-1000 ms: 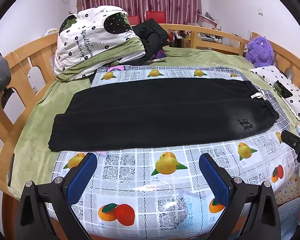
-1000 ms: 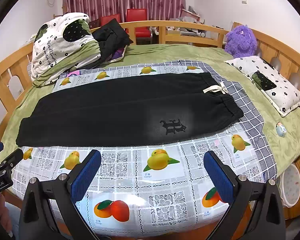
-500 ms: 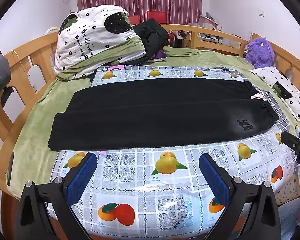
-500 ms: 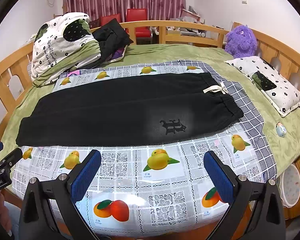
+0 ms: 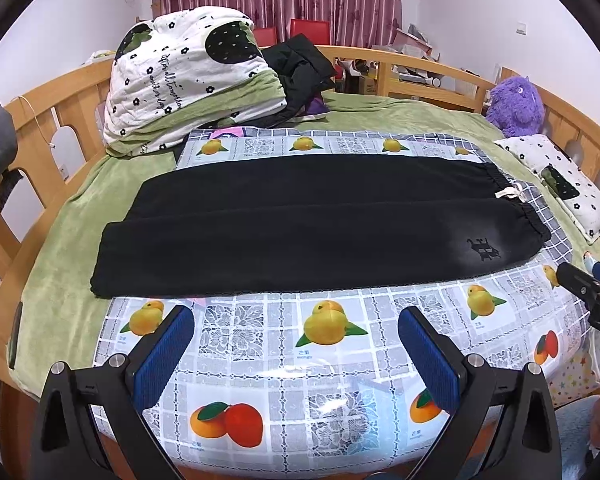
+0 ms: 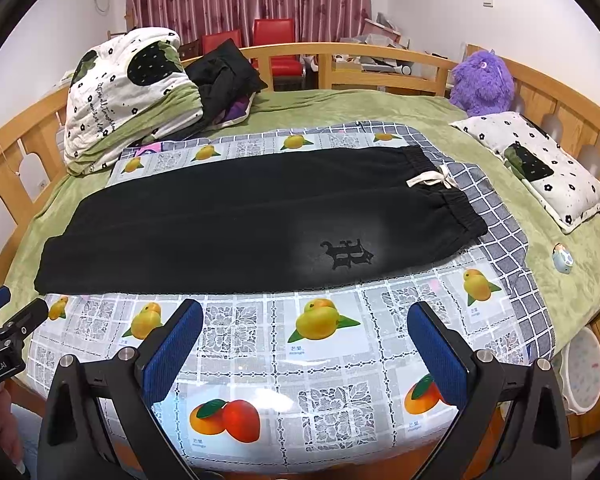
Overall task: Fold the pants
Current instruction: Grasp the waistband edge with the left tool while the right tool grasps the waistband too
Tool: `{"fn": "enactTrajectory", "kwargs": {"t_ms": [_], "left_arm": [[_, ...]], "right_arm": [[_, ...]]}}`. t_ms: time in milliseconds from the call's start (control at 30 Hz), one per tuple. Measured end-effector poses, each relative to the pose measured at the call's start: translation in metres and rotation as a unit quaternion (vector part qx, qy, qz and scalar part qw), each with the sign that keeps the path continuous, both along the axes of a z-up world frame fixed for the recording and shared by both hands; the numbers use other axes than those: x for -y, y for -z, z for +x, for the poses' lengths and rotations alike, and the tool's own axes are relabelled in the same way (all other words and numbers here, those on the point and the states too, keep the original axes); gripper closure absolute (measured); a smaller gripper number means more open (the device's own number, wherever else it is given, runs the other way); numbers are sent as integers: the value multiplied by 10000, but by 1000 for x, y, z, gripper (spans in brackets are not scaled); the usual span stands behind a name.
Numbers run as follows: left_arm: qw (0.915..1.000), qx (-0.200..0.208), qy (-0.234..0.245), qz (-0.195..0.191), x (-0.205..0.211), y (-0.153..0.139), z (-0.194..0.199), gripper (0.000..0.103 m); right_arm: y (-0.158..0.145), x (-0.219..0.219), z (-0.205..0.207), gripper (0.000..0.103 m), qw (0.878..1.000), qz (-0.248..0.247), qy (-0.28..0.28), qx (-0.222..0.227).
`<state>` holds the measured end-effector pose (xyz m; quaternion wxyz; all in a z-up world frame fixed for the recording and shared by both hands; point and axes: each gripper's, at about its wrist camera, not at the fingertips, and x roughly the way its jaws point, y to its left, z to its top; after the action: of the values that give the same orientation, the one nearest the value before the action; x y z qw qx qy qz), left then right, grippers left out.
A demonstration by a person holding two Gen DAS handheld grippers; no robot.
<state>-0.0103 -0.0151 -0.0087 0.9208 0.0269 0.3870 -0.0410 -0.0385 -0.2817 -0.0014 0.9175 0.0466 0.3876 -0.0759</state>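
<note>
Black pants [image 5: 300,224] lie flat across a fruit-print plastic cloth [image 5: 284,356] on the bed, waistband with a white drawstring to the right, leg cuffs to the left. They also show in the right wrist view [image 6: 240,220], with a dark logo near the waistband. My left gripper [image 5: 296,348] is open and empty, hovering over the cloth just in front of the pants. My right gripper [image 6: 304,344] is open and empty, likewise in front of the pants, nearer the waistband.
A folded white-and-green quilt [image 5: 188,80] and dark clothes [image 5: 300,68] sit at the back left. A purple plush toy [image 6: 482,80] and a small flowered pillow [image 6: 540,164] lie on the right. Wooden bed rails [image 6: 340,52] ring the green blanket.
</note>
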Motion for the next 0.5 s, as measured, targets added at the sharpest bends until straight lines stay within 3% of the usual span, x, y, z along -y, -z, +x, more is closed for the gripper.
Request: {"fn": "enactTrajectory", "kwargs": {"t_ms": [367,500], "left_arm": [[9967,-150,222,-771,-10,-15,20,0],[9973,76,216,-701,-27,-31,38,0]], "right_arm": [[-3,-12,15,4,9993,253,-281,62],[-21,-7,30,6,9992,52,-266,304]]}}
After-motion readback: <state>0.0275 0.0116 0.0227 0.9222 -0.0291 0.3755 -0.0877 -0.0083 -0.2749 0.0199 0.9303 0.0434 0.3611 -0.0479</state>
